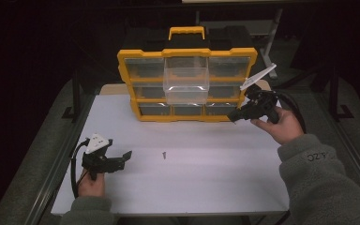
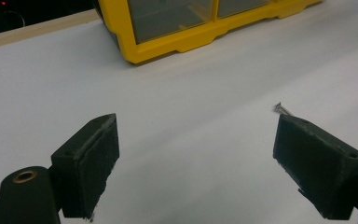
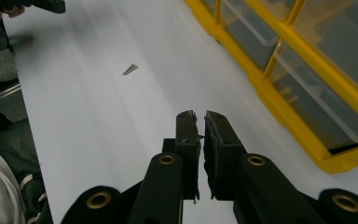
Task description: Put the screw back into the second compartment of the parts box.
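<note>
A yellow and black organiser case [image 1: 187, 79] stands upright at the back of the white table [image 1: 183, 178], with one clear drawer [image 1: 186, 84] pulled out from its middle column. A small screw [image 1: 164, 154] lies on the table in front of it; I also see the screw [image 2: 282, 109] just beyond the left gripper's jaw and the screw [image 3: 130, 69] far off in the right gripper view. My left gripper [image 1: 124, 157] rests low at the near left, jaws wide open and empty [image 2: 196, 154]. My right gripper [image 1: 232, 115] hovers beside the case's right end, jaws shut on nothing [image 3: 200, 122].
The case [image 3: 307, 70] has clear drawer fronts in a yellow frame and a yellow handle [image 1: 186, 32] on top. A wooden board edge [image 2: 32, 30] shows behind the table. Dark floor and metal frame legs surround the table.
</note>
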`<state>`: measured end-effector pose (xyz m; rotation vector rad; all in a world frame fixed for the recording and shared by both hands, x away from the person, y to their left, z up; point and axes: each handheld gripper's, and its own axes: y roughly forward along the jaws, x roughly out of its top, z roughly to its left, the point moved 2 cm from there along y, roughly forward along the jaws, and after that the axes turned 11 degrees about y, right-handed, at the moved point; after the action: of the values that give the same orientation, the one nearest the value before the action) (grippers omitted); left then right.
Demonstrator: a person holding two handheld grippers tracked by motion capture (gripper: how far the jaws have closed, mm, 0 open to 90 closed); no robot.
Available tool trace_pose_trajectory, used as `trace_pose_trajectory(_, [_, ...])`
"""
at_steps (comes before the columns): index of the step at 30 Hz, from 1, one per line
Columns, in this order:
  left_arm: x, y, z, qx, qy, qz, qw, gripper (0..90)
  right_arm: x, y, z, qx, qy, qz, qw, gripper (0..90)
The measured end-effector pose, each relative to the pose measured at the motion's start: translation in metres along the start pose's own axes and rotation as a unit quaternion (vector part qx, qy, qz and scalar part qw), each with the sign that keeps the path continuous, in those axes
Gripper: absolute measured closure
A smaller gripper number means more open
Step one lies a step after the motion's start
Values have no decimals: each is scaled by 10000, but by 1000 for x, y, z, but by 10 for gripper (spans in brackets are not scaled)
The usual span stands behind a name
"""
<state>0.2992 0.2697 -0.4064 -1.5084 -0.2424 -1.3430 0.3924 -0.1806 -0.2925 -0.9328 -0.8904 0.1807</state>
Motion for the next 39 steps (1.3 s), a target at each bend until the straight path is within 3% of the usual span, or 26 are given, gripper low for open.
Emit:
trace_pose_trajectory(14, [2,-1,-3,-49,5,-108,9999,138,53,-48,11,7,-387,-93,9992,829])
trace_pose_trajectory(21, [2,-1,-3,-68,53,-37,10000,139,88,-68,26,8,-640,-76,9979,829])
trace_pose_trajectory(24, [1,-1,-4,-66,-53,-41,10000,139,106,-73,35,39,-723,-95,9973,828])
trace_pose_trajectory(32, [0,-2,1,-48,38,63,10000,139,140,-65,51,95,-888,-18,9960,828])
trace_pose_trajectory(33, [1,-1,-1,-16,-108,-48,9999,139,143,-62,53,88,-909,-9,9958,828])
trace_pose_trajectory(39, [1,-1,-1,-10,-83,-71,9999,139,156,-41,60,142,-907,100,9957,828])
